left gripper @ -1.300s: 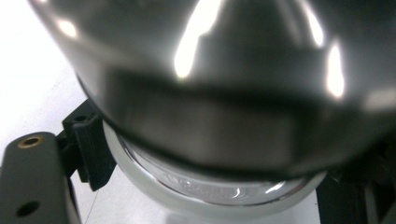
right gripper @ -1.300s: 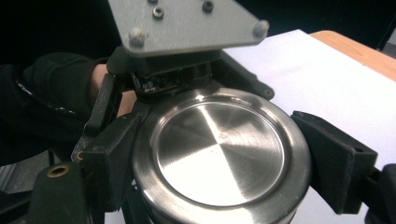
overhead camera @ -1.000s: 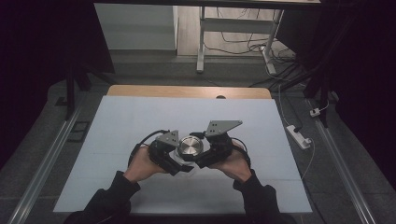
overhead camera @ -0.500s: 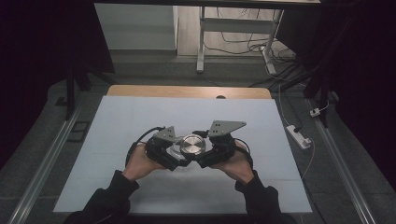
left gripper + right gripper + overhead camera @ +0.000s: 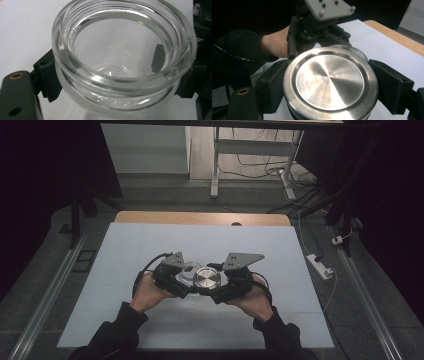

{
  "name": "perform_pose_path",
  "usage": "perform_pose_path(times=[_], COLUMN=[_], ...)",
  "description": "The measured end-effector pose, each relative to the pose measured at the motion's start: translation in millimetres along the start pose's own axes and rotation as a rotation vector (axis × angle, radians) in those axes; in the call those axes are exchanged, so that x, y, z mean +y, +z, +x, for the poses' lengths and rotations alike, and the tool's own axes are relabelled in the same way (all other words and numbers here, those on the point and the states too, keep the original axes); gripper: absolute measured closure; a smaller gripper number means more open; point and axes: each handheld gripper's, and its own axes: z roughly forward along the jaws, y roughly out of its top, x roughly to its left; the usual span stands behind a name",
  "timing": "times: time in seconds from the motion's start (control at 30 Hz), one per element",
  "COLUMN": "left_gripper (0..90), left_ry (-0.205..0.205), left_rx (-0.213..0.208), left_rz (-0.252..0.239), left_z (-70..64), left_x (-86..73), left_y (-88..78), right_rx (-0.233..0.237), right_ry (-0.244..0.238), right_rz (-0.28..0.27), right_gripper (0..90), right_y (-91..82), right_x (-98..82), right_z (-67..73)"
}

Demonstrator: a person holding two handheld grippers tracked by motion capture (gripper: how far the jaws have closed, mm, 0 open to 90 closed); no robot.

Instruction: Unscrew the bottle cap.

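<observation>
My left tool (image 5: 184, 281) is pinching the glass jar (image 5: 120, 62) just under its threaded neck, one black pad on each side of the wall, and the mouth stands open toward the camera that rides on it. My right tool (image 5: 212, 282) is clamped on the round steel lid (image 5: 329, 82), a pad bearing on the rim at either side, brushed face toward me. In the high view both sit side by side above the middle of the white desk (image 5: 125, 250), the lid (image 5: 206, 277) just beside the jar (image 5: 187, 272) and partly over it, my hands (image 5: 150, 292) close together behind them.

I read the step as bringing lid and jar together, or just parting them; I cannot tell which from here. Either way the same care applies. I want the lid face square to the jar's mouth, because a tilt would let the threads cross and bind. The glass is slick and my left pads grip a curved wall, so I keep that pinch firm and do the turning with the right wrist alone, in short twists. My right pads hold only a thin rim; if I press sideways the lid could pop out, so I push along the jar's axis. Both things hang above the desk, so any slip means a drop onto the sheet.
</observation>
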Motion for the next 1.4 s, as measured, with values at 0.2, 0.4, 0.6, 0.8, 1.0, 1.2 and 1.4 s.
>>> perform_pose_path(times=[0.2,0.4,0.6,0.8,1.0,1.2,1.4], left_gripper=[15.0,15.0,15.0,15.0,15.0,15.0,15.0], left_ry=[-0.016,-0.019,-0.033,-0.037,-0.042,-0.044,-0.042], left_rx=[0.019,0.035,0.052,0.069,0.081,0.087,0.096], left_rz=[-0.014,-0.021,-0.03,-0.045,-0.053,-0.06,-0.059], left_z=[3.0,5.3,9.3,12.9,16.7,21.2,24.8], left_x=[0.4,1.7,3.2,5.9,8.0,11.3,15.9], left_y=[-4.3,-9.0,-12.6,-16.9,-15.3,-14.0,-11.4], right_rx=[-0.003,-0.001,0.0,-0.005,-0.002,-0.003,-0.004], right_ry=[0.004,0.001,-0.004,-0.006,0.002,-0.004,-0.004], right_rz=[0.0,-0.004,0.0,0.0,-0.007,-0.003,0.002], right_gripper=[19.5,19.5,19.5,19.4,19.5,19.5,19.5], right_y=[-1.7,-3.6,-4.6,-3.2,-0.1,1.4,3.6], right_x=[-3.5,-6.7,-11.0,-18.2,-25.8,-32.0,-42.2], right_z=[5.3,10.8,15.4,18.5,22.6,26.4,30.2])
